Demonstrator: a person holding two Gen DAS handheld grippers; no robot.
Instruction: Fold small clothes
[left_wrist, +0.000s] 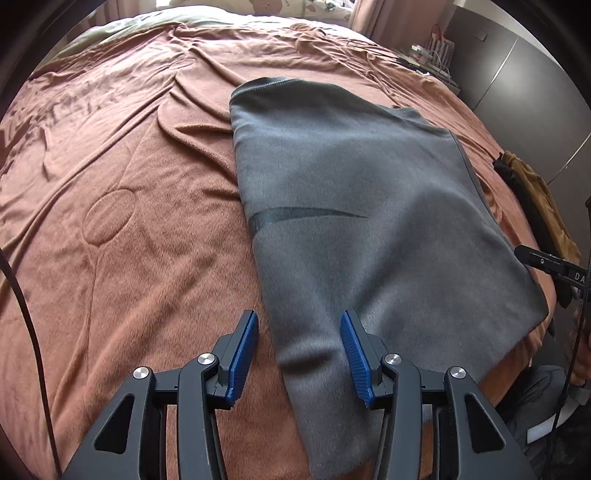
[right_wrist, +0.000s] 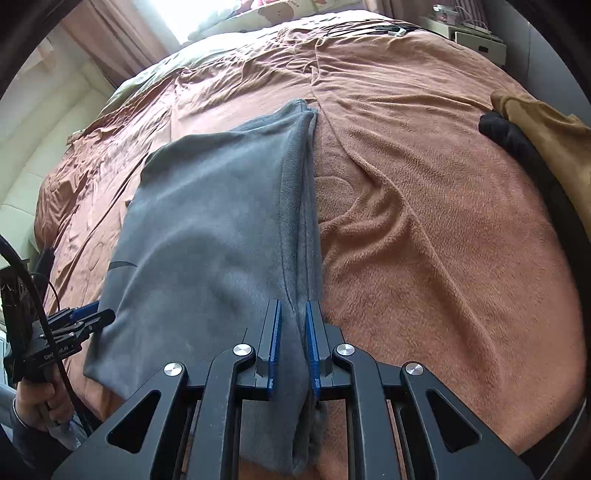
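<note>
A grey fleece garment (left_wrist: 362, 206) lies folded lengthwise on the brown bed cover (left_wrist: 140, 206). My left gripper (left_wrist: 299, 332) is open, its blue pads astride the garment's near left edge, holding nothing. In the right wrist view the garment (right_wrist: 221, 221) lies to the left, and my right gripper (right_wrist: 294, 321) is shut on its right-hand folded edge near the near end. The left gripper also shows at the left edge of the right wrist view (right_wrist: 85, 317). The tip of the right gripper shows at the right edge of the left wrist view (left_wrist: 546, 262).
A tan garment (right_wrist: 546, 125) and a black one (right_wrist: 513, 136) lie at the bed's right edge. Cables (right_wrist: 369, 27) lie at the far end of the bed. A nightstand (right_wrist: 476, 37) and dark wardrobe doors (left_wrist: 517, 66) stand beyond the bed.
</note>
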